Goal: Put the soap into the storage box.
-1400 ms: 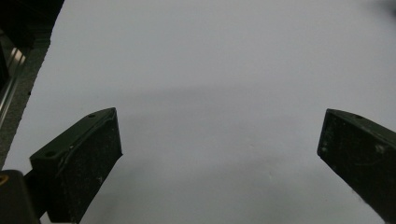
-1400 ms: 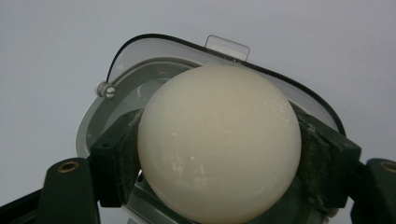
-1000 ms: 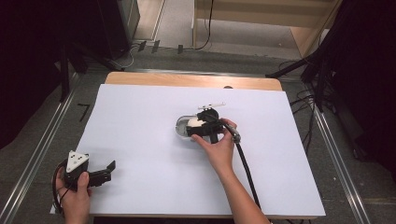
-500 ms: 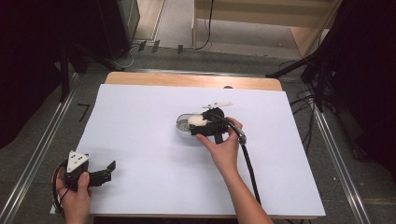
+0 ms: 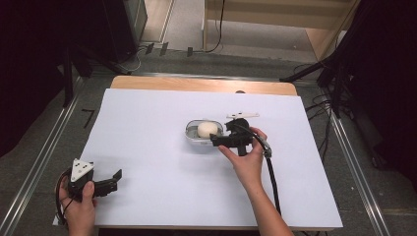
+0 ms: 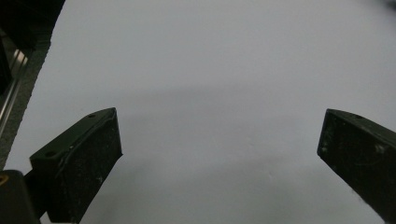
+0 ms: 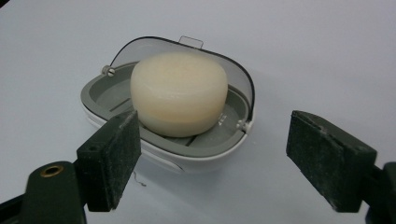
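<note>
Both of my grippers are spread wide and grip nothing. Soap (image 7: 179, 87) sits in its open case (image 7: 154, 140); right gripper (image 7: 212, 158) faces it, left gripper (image 5: 114, 178) idles well apart.

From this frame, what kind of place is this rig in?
Probably a lab or data-recording workspace, not a home. A wooden table under white paper, cables on the floor, metal rails beside it. The only prop is a soap dish holding a soap bar.
</note>
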